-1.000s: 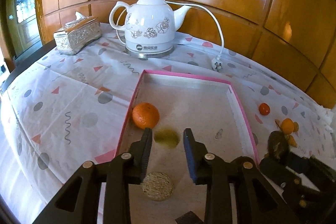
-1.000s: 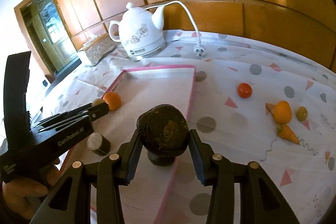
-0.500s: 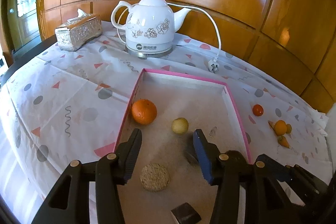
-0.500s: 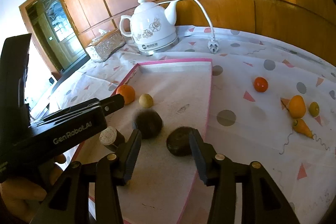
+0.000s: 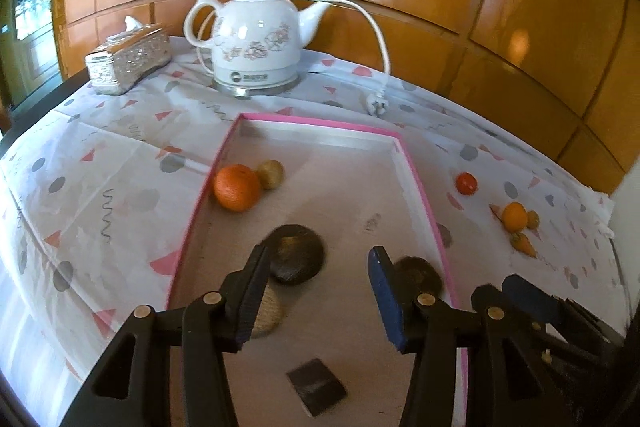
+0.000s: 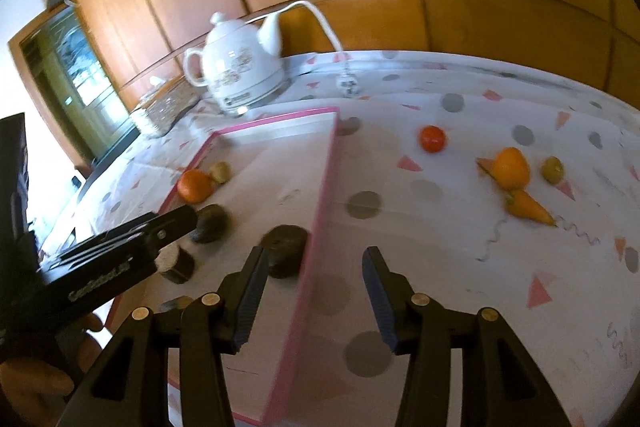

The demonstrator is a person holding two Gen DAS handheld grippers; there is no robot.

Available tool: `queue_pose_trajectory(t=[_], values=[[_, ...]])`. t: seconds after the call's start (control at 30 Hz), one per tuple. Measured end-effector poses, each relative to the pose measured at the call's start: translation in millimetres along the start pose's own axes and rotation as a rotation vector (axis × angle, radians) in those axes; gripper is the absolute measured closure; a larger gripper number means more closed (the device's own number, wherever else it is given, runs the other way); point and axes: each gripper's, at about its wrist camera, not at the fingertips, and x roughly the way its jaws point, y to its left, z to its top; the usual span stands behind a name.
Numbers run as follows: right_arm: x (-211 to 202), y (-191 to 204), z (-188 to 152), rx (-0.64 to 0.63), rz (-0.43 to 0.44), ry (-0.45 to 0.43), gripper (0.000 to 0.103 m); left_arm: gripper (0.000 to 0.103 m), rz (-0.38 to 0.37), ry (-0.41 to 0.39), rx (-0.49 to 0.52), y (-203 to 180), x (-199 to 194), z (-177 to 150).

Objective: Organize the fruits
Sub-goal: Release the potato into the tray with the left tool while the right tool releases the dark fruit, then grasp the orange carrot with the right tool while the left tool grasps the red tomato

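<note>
A pink-rimmed tray [image 5: 416, 179] holds an orange [image 5: 237, 187], a small yellow-brown fruit [image 5: 271, 174] touching it, and two dark round fruits [image 5: 296, 253] [image 5: 418, 275]. My left gripper [image 5: 318, 255] hovers open over the tray's near part, with nothing between its pads. My right gripper [image 6: 314, 255] is open above the tray's right rim [image 6: 324, 187], just beside one dark fruit [image 6: 286, 247]. On the cloth to the right lie a red tomato [image 6: 432, 139], an orange fruit [image 6: 510, 169], a small green fruit [image 6: 553, 169] and a carrot [image 6: 528, 211].
A white kettle [image 5: 256, 39] with a loose cord and plug [image 5: 376, 103] stands behind the tray, and a silver tissue box [image 5: 128, 57] sits at the back left. In the tray there are also a pale round slice [image 5: 268, 311] and a small dark square [image 5: 316, 381].
The right gripper opened and let go of the dark fruit, which now lies in the tray. The left gripper opened too; the small yellow fruit rolled against the orange. Both grippers drew back.
</note>
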Motion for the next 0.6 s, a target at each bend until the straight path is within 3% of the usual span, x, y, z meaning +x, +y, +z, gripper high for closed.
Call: queue_pose_trajectory(t=[0.6], values=[[-21.0,-103.3,-17.4,0.204,-0.174,-0.020,0.053,0.051,-0.082,0.036,0.117,-51.8,5.5,-10.3]])
